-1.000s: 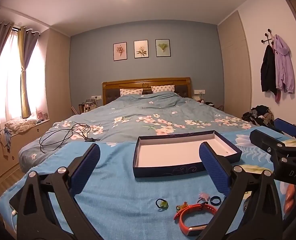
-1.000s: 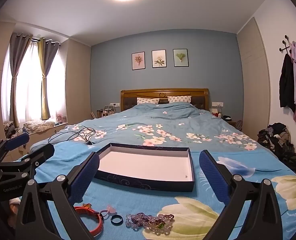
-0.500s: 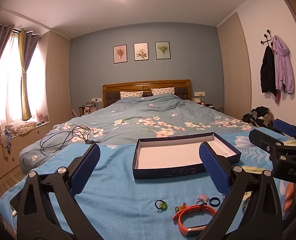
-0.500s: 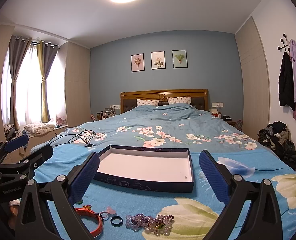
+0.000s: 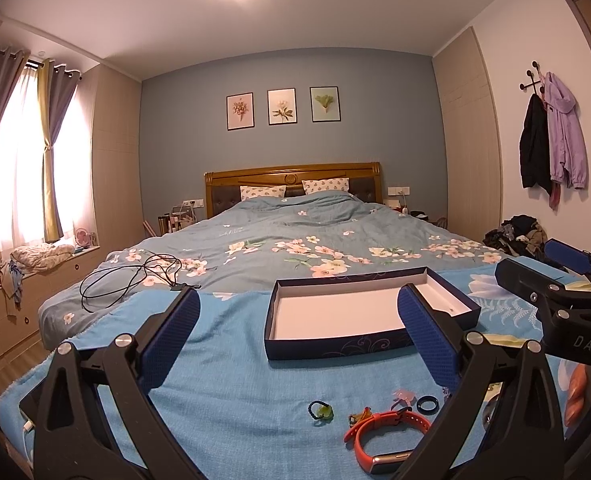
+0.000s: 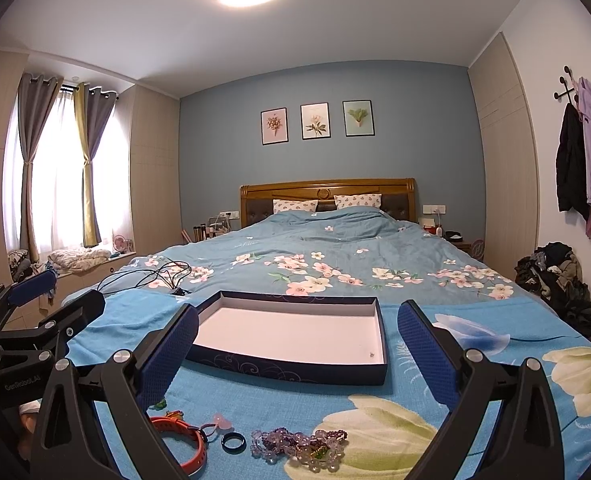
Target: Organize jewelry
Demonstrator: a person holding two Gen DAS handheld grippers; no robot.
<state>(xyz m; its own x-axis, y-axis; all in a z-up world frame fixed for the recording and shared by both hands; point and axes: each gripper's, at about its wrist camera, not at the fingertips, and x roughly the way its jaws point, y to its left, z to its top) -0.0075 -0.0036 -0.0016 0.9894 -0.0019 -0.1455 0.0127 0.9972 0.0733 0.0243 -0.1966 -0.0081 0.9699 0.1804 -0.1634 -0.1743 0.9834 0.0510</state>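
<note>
Both tools, left tool (image 5: 297, 342) and right tool (image 6: 297, 346), are spread wide with nothing in them. Closest on the blue blanket (image 6: 255, 404): an orange wristband (image 5: 379, 438), a dark ring (image 6: 233, 441) and a beaded bracelet (image 6: 299, 444). Band looks light and springy, so I'd pinch the strap; beads look floppy, grab mid-strand. Beyond them sits the open navy box (image 6: 291, 368), then the bed.

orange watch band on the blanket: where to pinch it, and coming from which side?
Take the orange watch band at its far strap arc, coming straight down with one finger inside the loop and one outside. It lies flat as an open loop on the blanket, so the strap stands on edge as a thin wall. I would avoid the metal module at the near side: it looks wider and smoother.
</note>
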